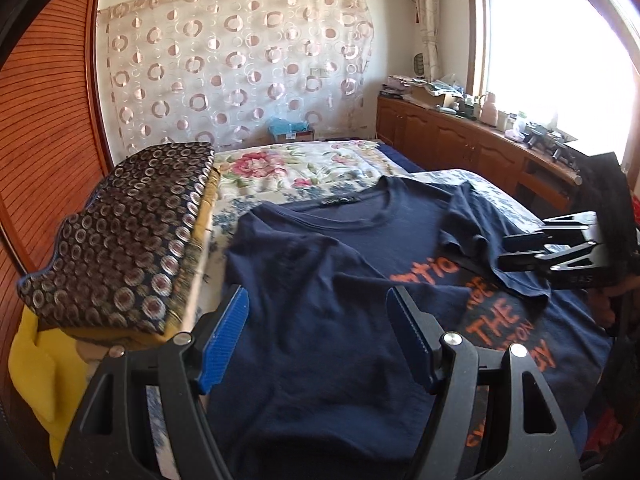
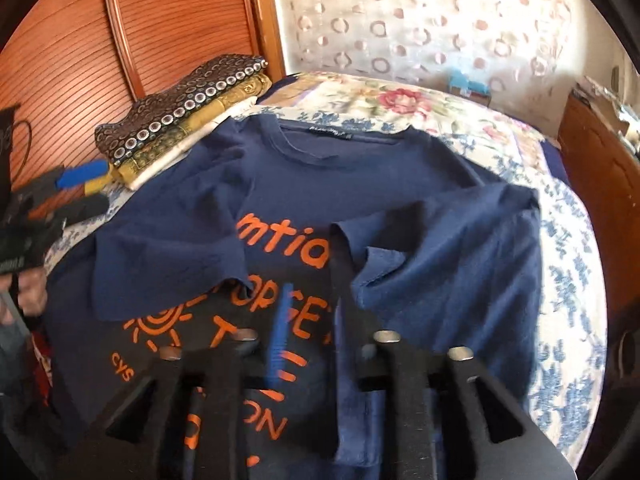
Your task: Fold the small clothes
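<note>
— Looking through the left wrist view first: what are my left tongs doing?

— Spread wide above the navy T-shirt on the bed, empty; the left sleeve is folded inward to narrow it.

— And the right wrist view?

— The right tongs stand parted over the print, gripping nothing; the right sleeve lies tucked in. The folded pile sits aside, keeping room.
</note>
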Available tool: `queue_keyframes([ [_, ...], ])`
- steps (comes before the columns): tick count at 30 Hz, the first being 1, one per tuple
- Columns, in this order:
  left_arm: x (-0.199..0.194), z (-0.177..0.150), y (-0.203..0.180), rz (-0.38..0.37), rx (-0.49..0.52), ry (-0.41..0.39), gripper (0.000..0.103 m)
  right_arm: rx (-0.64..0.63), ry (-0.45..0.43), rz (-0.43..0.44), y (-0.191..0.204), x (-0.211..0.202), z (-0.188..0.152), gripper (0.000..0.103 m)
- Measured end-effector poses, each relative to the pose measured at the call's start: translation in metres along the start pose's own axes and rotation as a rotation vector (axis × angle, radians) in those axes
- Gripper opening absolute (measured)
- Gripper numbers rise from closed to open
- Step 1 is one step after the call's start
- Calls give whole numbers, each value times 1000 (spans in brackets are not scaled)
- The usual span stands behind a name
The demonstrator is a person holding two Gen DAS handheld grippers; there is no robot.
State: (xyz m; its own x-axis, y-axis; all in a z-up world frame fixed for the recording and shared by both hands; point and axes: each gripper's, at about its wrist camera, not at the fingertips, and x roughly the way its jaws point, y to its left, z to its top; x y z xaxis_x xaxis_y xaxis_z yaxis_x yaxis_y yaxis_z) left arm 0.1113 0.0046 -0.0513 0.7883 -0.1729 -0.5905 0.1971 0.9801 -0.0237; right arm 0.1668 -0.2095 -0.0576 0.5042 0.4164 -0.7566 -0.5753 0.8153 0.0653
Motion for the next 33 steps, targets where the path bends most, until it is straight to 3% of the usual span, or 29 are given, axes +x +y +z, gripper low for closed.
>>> queue_keyframes([
  [4, 11, 14, 14, -18, 8, 22, 72, 30, -18, -84, -22, -6, 0, 47],
  [8, 31, 33, 20, -15, 62, 67, 71, 63, -25, -150, -46, -8, 2, 48],
  [10, 49, 43, 21, -17, 92, 114, 64, 69, -27, -192, -60, -7, 3, 48],
  [16, 98, 60, 28, -5, 102, 238, 57, 123, -12, -252, -108, 7, 9, 55],
  [18, 109, 60, 29, -20, 97, 271, 47, 141, -2, -261, -122, 12, 11, 57],
  [21, 121, 60, 25, -39, 108, 305, 41, 163, 11, -253, -140, 21, 17, 57],
  [31, 157, 52, 16, -53, 115, 420, 40, 135, 33, -255, -145, 40, 22, 58],
  [33, 160, 53, 17, -63, 105, 409, 42, 148, 32, -244, -148, 39, 20, 58],
])
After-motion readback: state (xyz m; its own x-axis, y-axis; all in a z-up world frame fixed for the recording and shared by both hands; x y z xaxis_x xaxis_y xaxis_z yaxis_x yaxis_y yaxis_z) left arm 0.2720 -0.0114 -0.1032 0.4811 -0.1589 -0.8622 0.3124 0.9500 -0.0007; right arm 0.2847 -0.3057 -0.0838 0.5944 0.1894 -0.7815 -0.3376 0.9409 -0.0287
